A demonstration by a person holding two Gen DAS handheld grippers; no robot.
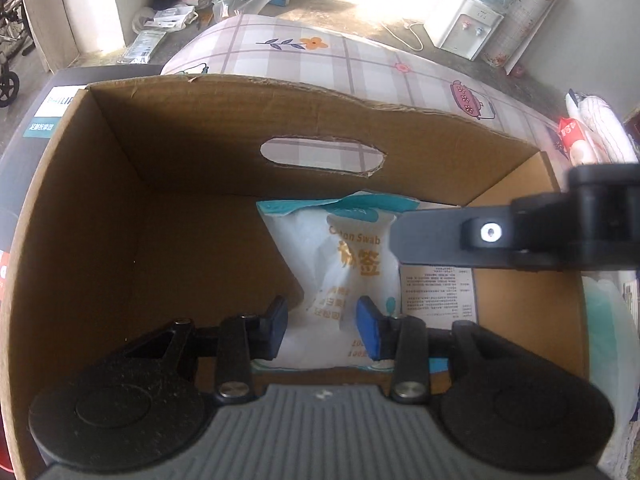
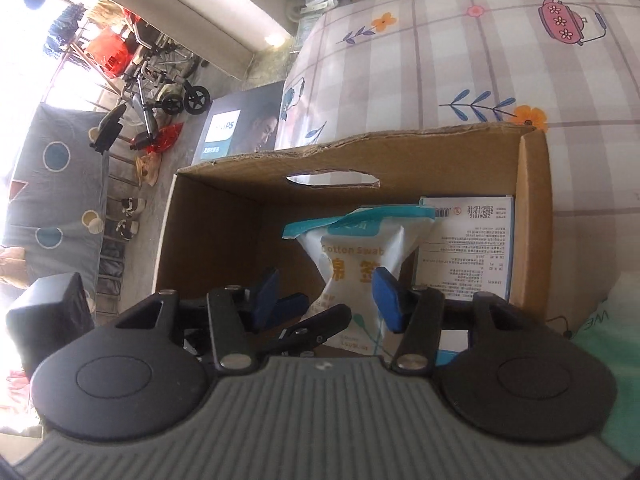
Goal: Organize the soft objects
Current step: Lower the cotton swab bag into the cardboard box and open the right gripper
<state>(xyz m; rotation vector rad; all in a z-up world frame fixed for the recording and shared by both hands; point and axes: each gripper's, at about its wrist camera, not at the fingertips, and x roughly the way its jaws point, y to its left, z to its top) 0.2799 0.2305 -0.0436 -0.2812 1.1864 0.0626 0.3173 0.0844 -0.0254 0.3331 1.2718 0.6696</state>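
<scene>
Inside the open cardboard box (image 1: 200, 248) stands the cotton swab bag (image 1: 344, 256), white with a teal top band, orange lettering and a pinched waist, leaning near the box's right side. Just right of it lies a white printed carton (image 2: 464, 248). The left gripper (image 1: 322, 330) is clamped on the bag's lower half, blue pads pressing the film from either side. The right gripper (image 2: 326, 298) hangs over the box with jaws apart, its right pad beside the bag; contact cannot be told.
</scene>
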